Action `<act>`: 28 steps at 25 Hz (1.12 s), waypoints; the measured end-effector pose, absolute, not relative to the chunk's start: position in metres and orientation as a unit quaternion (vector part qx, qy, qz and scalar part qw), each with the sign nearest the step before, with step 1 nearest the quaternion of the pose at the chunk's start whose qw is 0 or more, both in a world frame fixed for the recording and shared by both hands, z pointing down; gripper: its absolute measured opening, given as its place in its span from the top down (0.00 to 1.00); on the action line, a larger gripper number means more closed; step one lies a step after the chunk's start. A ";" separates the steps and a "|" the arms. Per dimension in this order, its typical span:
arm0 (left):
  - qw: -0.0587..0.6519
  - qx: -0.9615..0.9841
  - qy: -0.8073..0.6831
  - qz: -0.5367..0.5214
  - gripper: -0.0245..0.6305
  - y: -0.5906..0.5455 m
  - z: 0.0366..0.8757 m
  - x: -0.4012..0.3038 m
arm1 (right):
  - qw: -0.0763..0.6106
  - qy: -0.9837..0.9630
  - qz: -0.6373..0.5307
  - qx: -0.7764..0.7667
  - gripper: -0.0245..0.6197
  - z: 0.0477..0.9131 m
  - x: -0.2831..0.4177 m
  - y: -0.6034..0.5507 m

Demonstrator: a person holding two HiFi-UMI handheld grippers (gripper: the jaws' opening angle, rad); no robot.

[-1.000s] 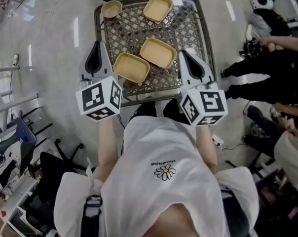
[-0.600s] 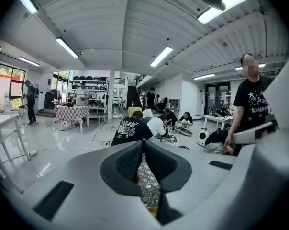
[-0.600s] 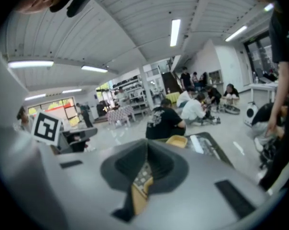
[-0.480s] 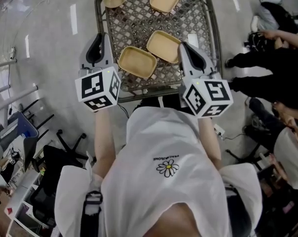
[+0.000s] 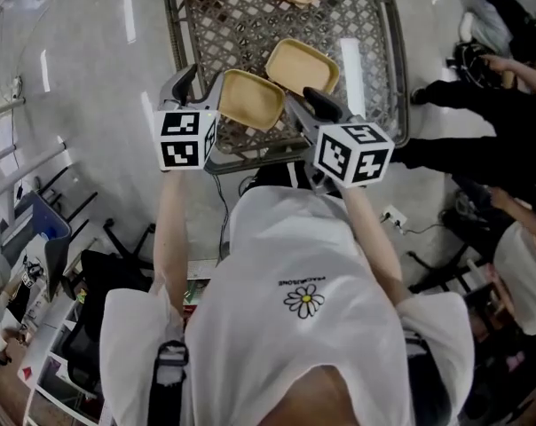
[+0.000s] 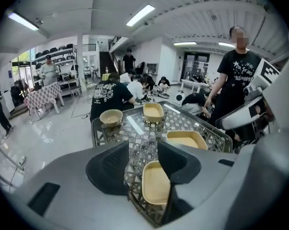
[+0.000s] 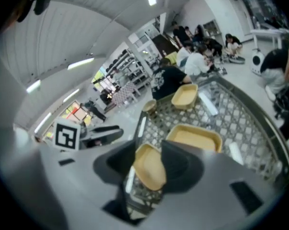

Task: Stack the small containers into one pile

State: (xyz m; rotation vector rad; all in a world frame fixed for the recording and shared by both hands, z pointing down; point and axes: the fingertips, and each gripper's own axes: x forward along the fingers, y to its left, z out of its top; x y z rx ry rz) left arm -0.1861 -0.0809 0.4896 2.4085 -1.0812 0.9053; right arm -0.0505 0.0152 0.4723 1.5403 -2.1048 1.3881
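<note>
Tan near tray (image 5: 250, 98) on the mesh counter (image 5: 246, 20), set between both claws. Left claw (image 6: 143, 147) and right claw (image 7: 149, 150) just opened wide, empty. Tray dead ahead of the right claw, rightward of the left; right likely nearer.
</note>
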 end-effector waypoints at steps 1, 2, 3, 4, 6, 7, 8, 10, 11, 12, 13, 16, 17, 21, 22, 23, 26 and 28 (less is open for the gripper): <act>0.181 0.845 -0.375 0.335 0.66 -0.077 0.503 -0.189 | 0.089 -0.698 0.493 0.512 0.70 0.486 -0.056 0.020; 0.187 0.841 -0.367 0.351 0.66 -0.074 0.517 -0.191 | 0.087 -0.686 0.515 0.507 0.70 0.500 -0.060 0.025; 0.194 0.836 -0.360 0.366 0.66 -0.072 0.529 -0.193 | 0.090 -0.674 0.532 0.504 0.70 0.513 -0.063 0.030; 0.201 0.832 -0.354 0.378 0.66 -0.069 0.541 -0.195 | 0.098 -0.664 0.545 0.503 0.70 0.525 -0.065 0.035; 0.218 0.823 -0.344 0.397 0.66 -0.062 0.560 -0.199 | 0.116 -0.644 0.569 0.499 0.70 0.550 -0.071 0.048; 0.227 0.818 -0.340 0.404 0.66 -0.060 0.569 -0.200 | 0.121 -0.633 0.582 0.495 0.70 0.561 -0.073 0.053; 0.236 0.814 -0.336 0.410 0.66 -0.058 0.577 -0.202 | 0.125 -0.623 0.595 0.492 0.70 0.572 -0.076 0.057; 0.251 0.806 -0.329 0.423 0.66 -0.054 0.590 -0.203 | 0.136 -0.606 0.611 0.492 0.70 0.591 -0.079 0.064; 0.257 0.803 -0.327 0.427 0.66 -0.053 0.595 -0.203 | 0.141 -0.598 0.615 0.494 0.71 0.598 -0.079 0.066; 0.263 0.800 -0.326 0.430 0.66 -0.051 0.600 -0.203 | 0.142 -0.592 0.619 0.496 0.71 0.603 -0.078 0.067; 0.268 0.797 -0.325 0.434 0.66 -0.049 0.605 -0.203 | 0.141 -0.586 0.626 0.496 0.71 0.608 -0.079 0.068; 0.278 0.786 -0.321 0.449 0.67 -0.043 0.618 -0.207 | 0.132 -0.569 0.647 0.490 0.72 0.619 -0.084 0.071; 0.278 0.783 -0.322 0.454 0.70 -0.042 0.621 -0.209 | 0.131 -0.565 0.652 0.489 0.72 0.622 -0.085 0.072; 0.278 0.773 -0.327 0.468 0.78 -0.039 0.629 -0.213 | 0.127 -0.543 0.670 0.490 0.75 0.633 -0.085 0.076; 0.276 0.770 -0.329 0.472 0.80 -0.040 0.630 -0.214 | 0.120 -0.537 0.676 0.490 0.76 0.635 -0.085 0.077; 0.273 0.768 -0.331 0.475 0.83 -0.040 0.631 -0.214 | 0.111 -0.532 0.683 0.488 0.78 0.637 -0.085 0.077; 0.267 0.764 -0.332 0.485 0.89 -0.038 0.634 -0.211 | 0.088 -0.518 0.699 0.485 0.83 0.638 -0.087 0.074; 0.269 0.761 -0.333 0.487 0.90 -0.037 0.632 -0.209 | 0.086 -0.516 0.697 0.491 0.88 0.637 -0.087 0.072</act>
